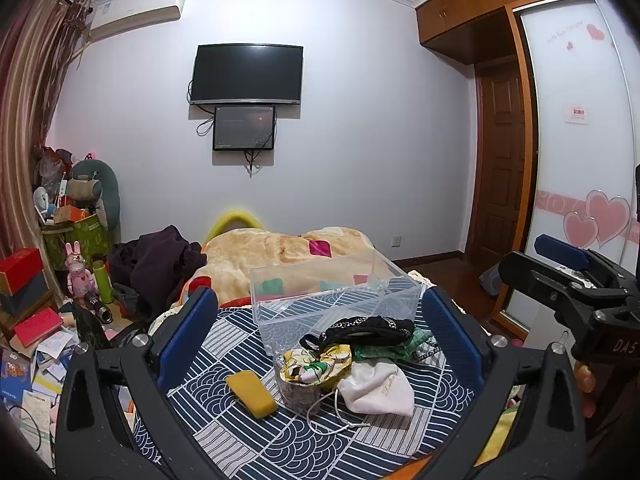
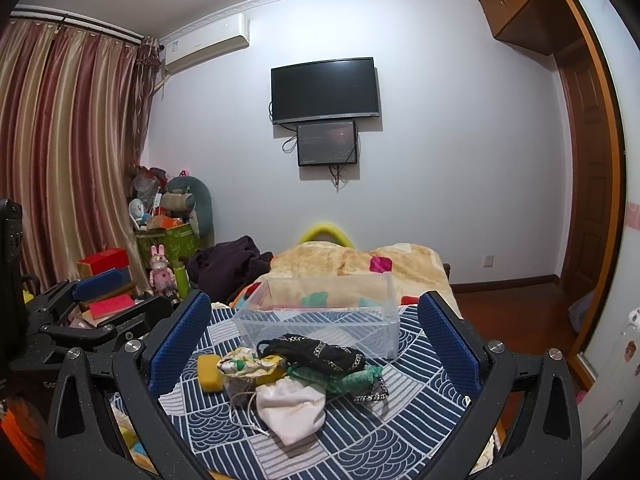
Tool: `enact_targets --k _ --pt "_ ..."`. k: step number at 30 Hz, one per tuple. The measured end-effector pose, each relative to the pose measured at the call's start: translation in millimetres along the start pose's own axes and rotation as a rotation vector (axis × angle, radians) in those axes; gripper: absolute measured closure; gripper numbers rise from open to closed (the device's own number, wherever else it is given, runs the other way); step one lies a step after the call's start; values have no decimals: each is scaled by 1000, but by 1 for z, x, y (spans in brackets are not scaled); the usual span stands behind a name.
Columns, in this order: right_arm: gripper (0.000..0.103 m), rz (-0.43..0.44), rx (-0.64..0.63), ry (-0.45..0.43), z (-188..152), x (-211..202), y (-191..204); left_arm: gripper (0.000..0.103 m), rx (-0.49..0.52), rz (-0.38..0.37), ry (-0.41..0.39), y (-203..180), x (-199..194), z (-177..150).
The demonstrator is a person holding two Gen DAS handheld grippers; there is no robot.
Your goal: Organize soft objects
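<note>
A pile of soft things lies on a blue and white patterned cloth (image 1: 248,440): a white drawstring pouch (image 1: 378,390), a yellow floral cloth (image 1: 316,364), a black trimmed piece (image 1: 370,330), a green cloth (image 1: 418,340) and a yellow sponge (image 1: 251,393). An empty clear plastic box (image 1: 332,300) stands just behind the pile. My left gripper (image 1: 320,344) is open and empty, held above and short of the pile. My right gripper (image 2: 316,344) is open and empty too, framing the same pouch (image 2: 292,410), sponge (image 2: 210,372) and box (image 2: 320,320).
The bed beyond carries a tan blanket (image 1: 280,248) and dark clothes (image 1: 160,264). Cluttered boxes, books and a pink rabbit figure (image 1: 78,272) fill the floor at left. A wardrobe (image 1: 580,120) and door stand at right. The right gripper's body (image 1: 568,296) shows in the left wrist view.
</note>
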State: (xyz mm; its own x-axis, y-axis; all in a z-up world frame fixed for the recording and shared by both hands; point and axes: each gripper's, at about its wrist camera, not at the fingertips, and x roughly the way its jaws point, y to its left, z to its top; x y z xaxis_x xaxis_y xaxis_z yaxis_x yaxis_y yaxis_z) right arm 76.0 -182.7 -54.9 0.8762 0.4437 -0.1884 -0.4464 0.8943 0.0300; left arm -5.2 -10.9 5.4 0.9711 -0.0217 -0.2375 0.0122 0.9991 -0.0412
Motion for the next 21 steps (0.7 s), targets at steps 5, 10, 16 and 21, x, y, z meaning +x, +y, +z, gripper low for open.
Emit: enact_targets --k 5,10,16,21 --pt "0 0 1 0 0 0 0 0 0 1 0 0 0 0" --pt "0 4 3 1 -1 0 -1 0 3 2 -2 1 0 -1" --pt "0 12 10 8 -3 2 -1 0 6 3 -5 1 0 -1" --pt "0 17 11 10 -3 3 -2 0 7 1 -7 1 0 -1"
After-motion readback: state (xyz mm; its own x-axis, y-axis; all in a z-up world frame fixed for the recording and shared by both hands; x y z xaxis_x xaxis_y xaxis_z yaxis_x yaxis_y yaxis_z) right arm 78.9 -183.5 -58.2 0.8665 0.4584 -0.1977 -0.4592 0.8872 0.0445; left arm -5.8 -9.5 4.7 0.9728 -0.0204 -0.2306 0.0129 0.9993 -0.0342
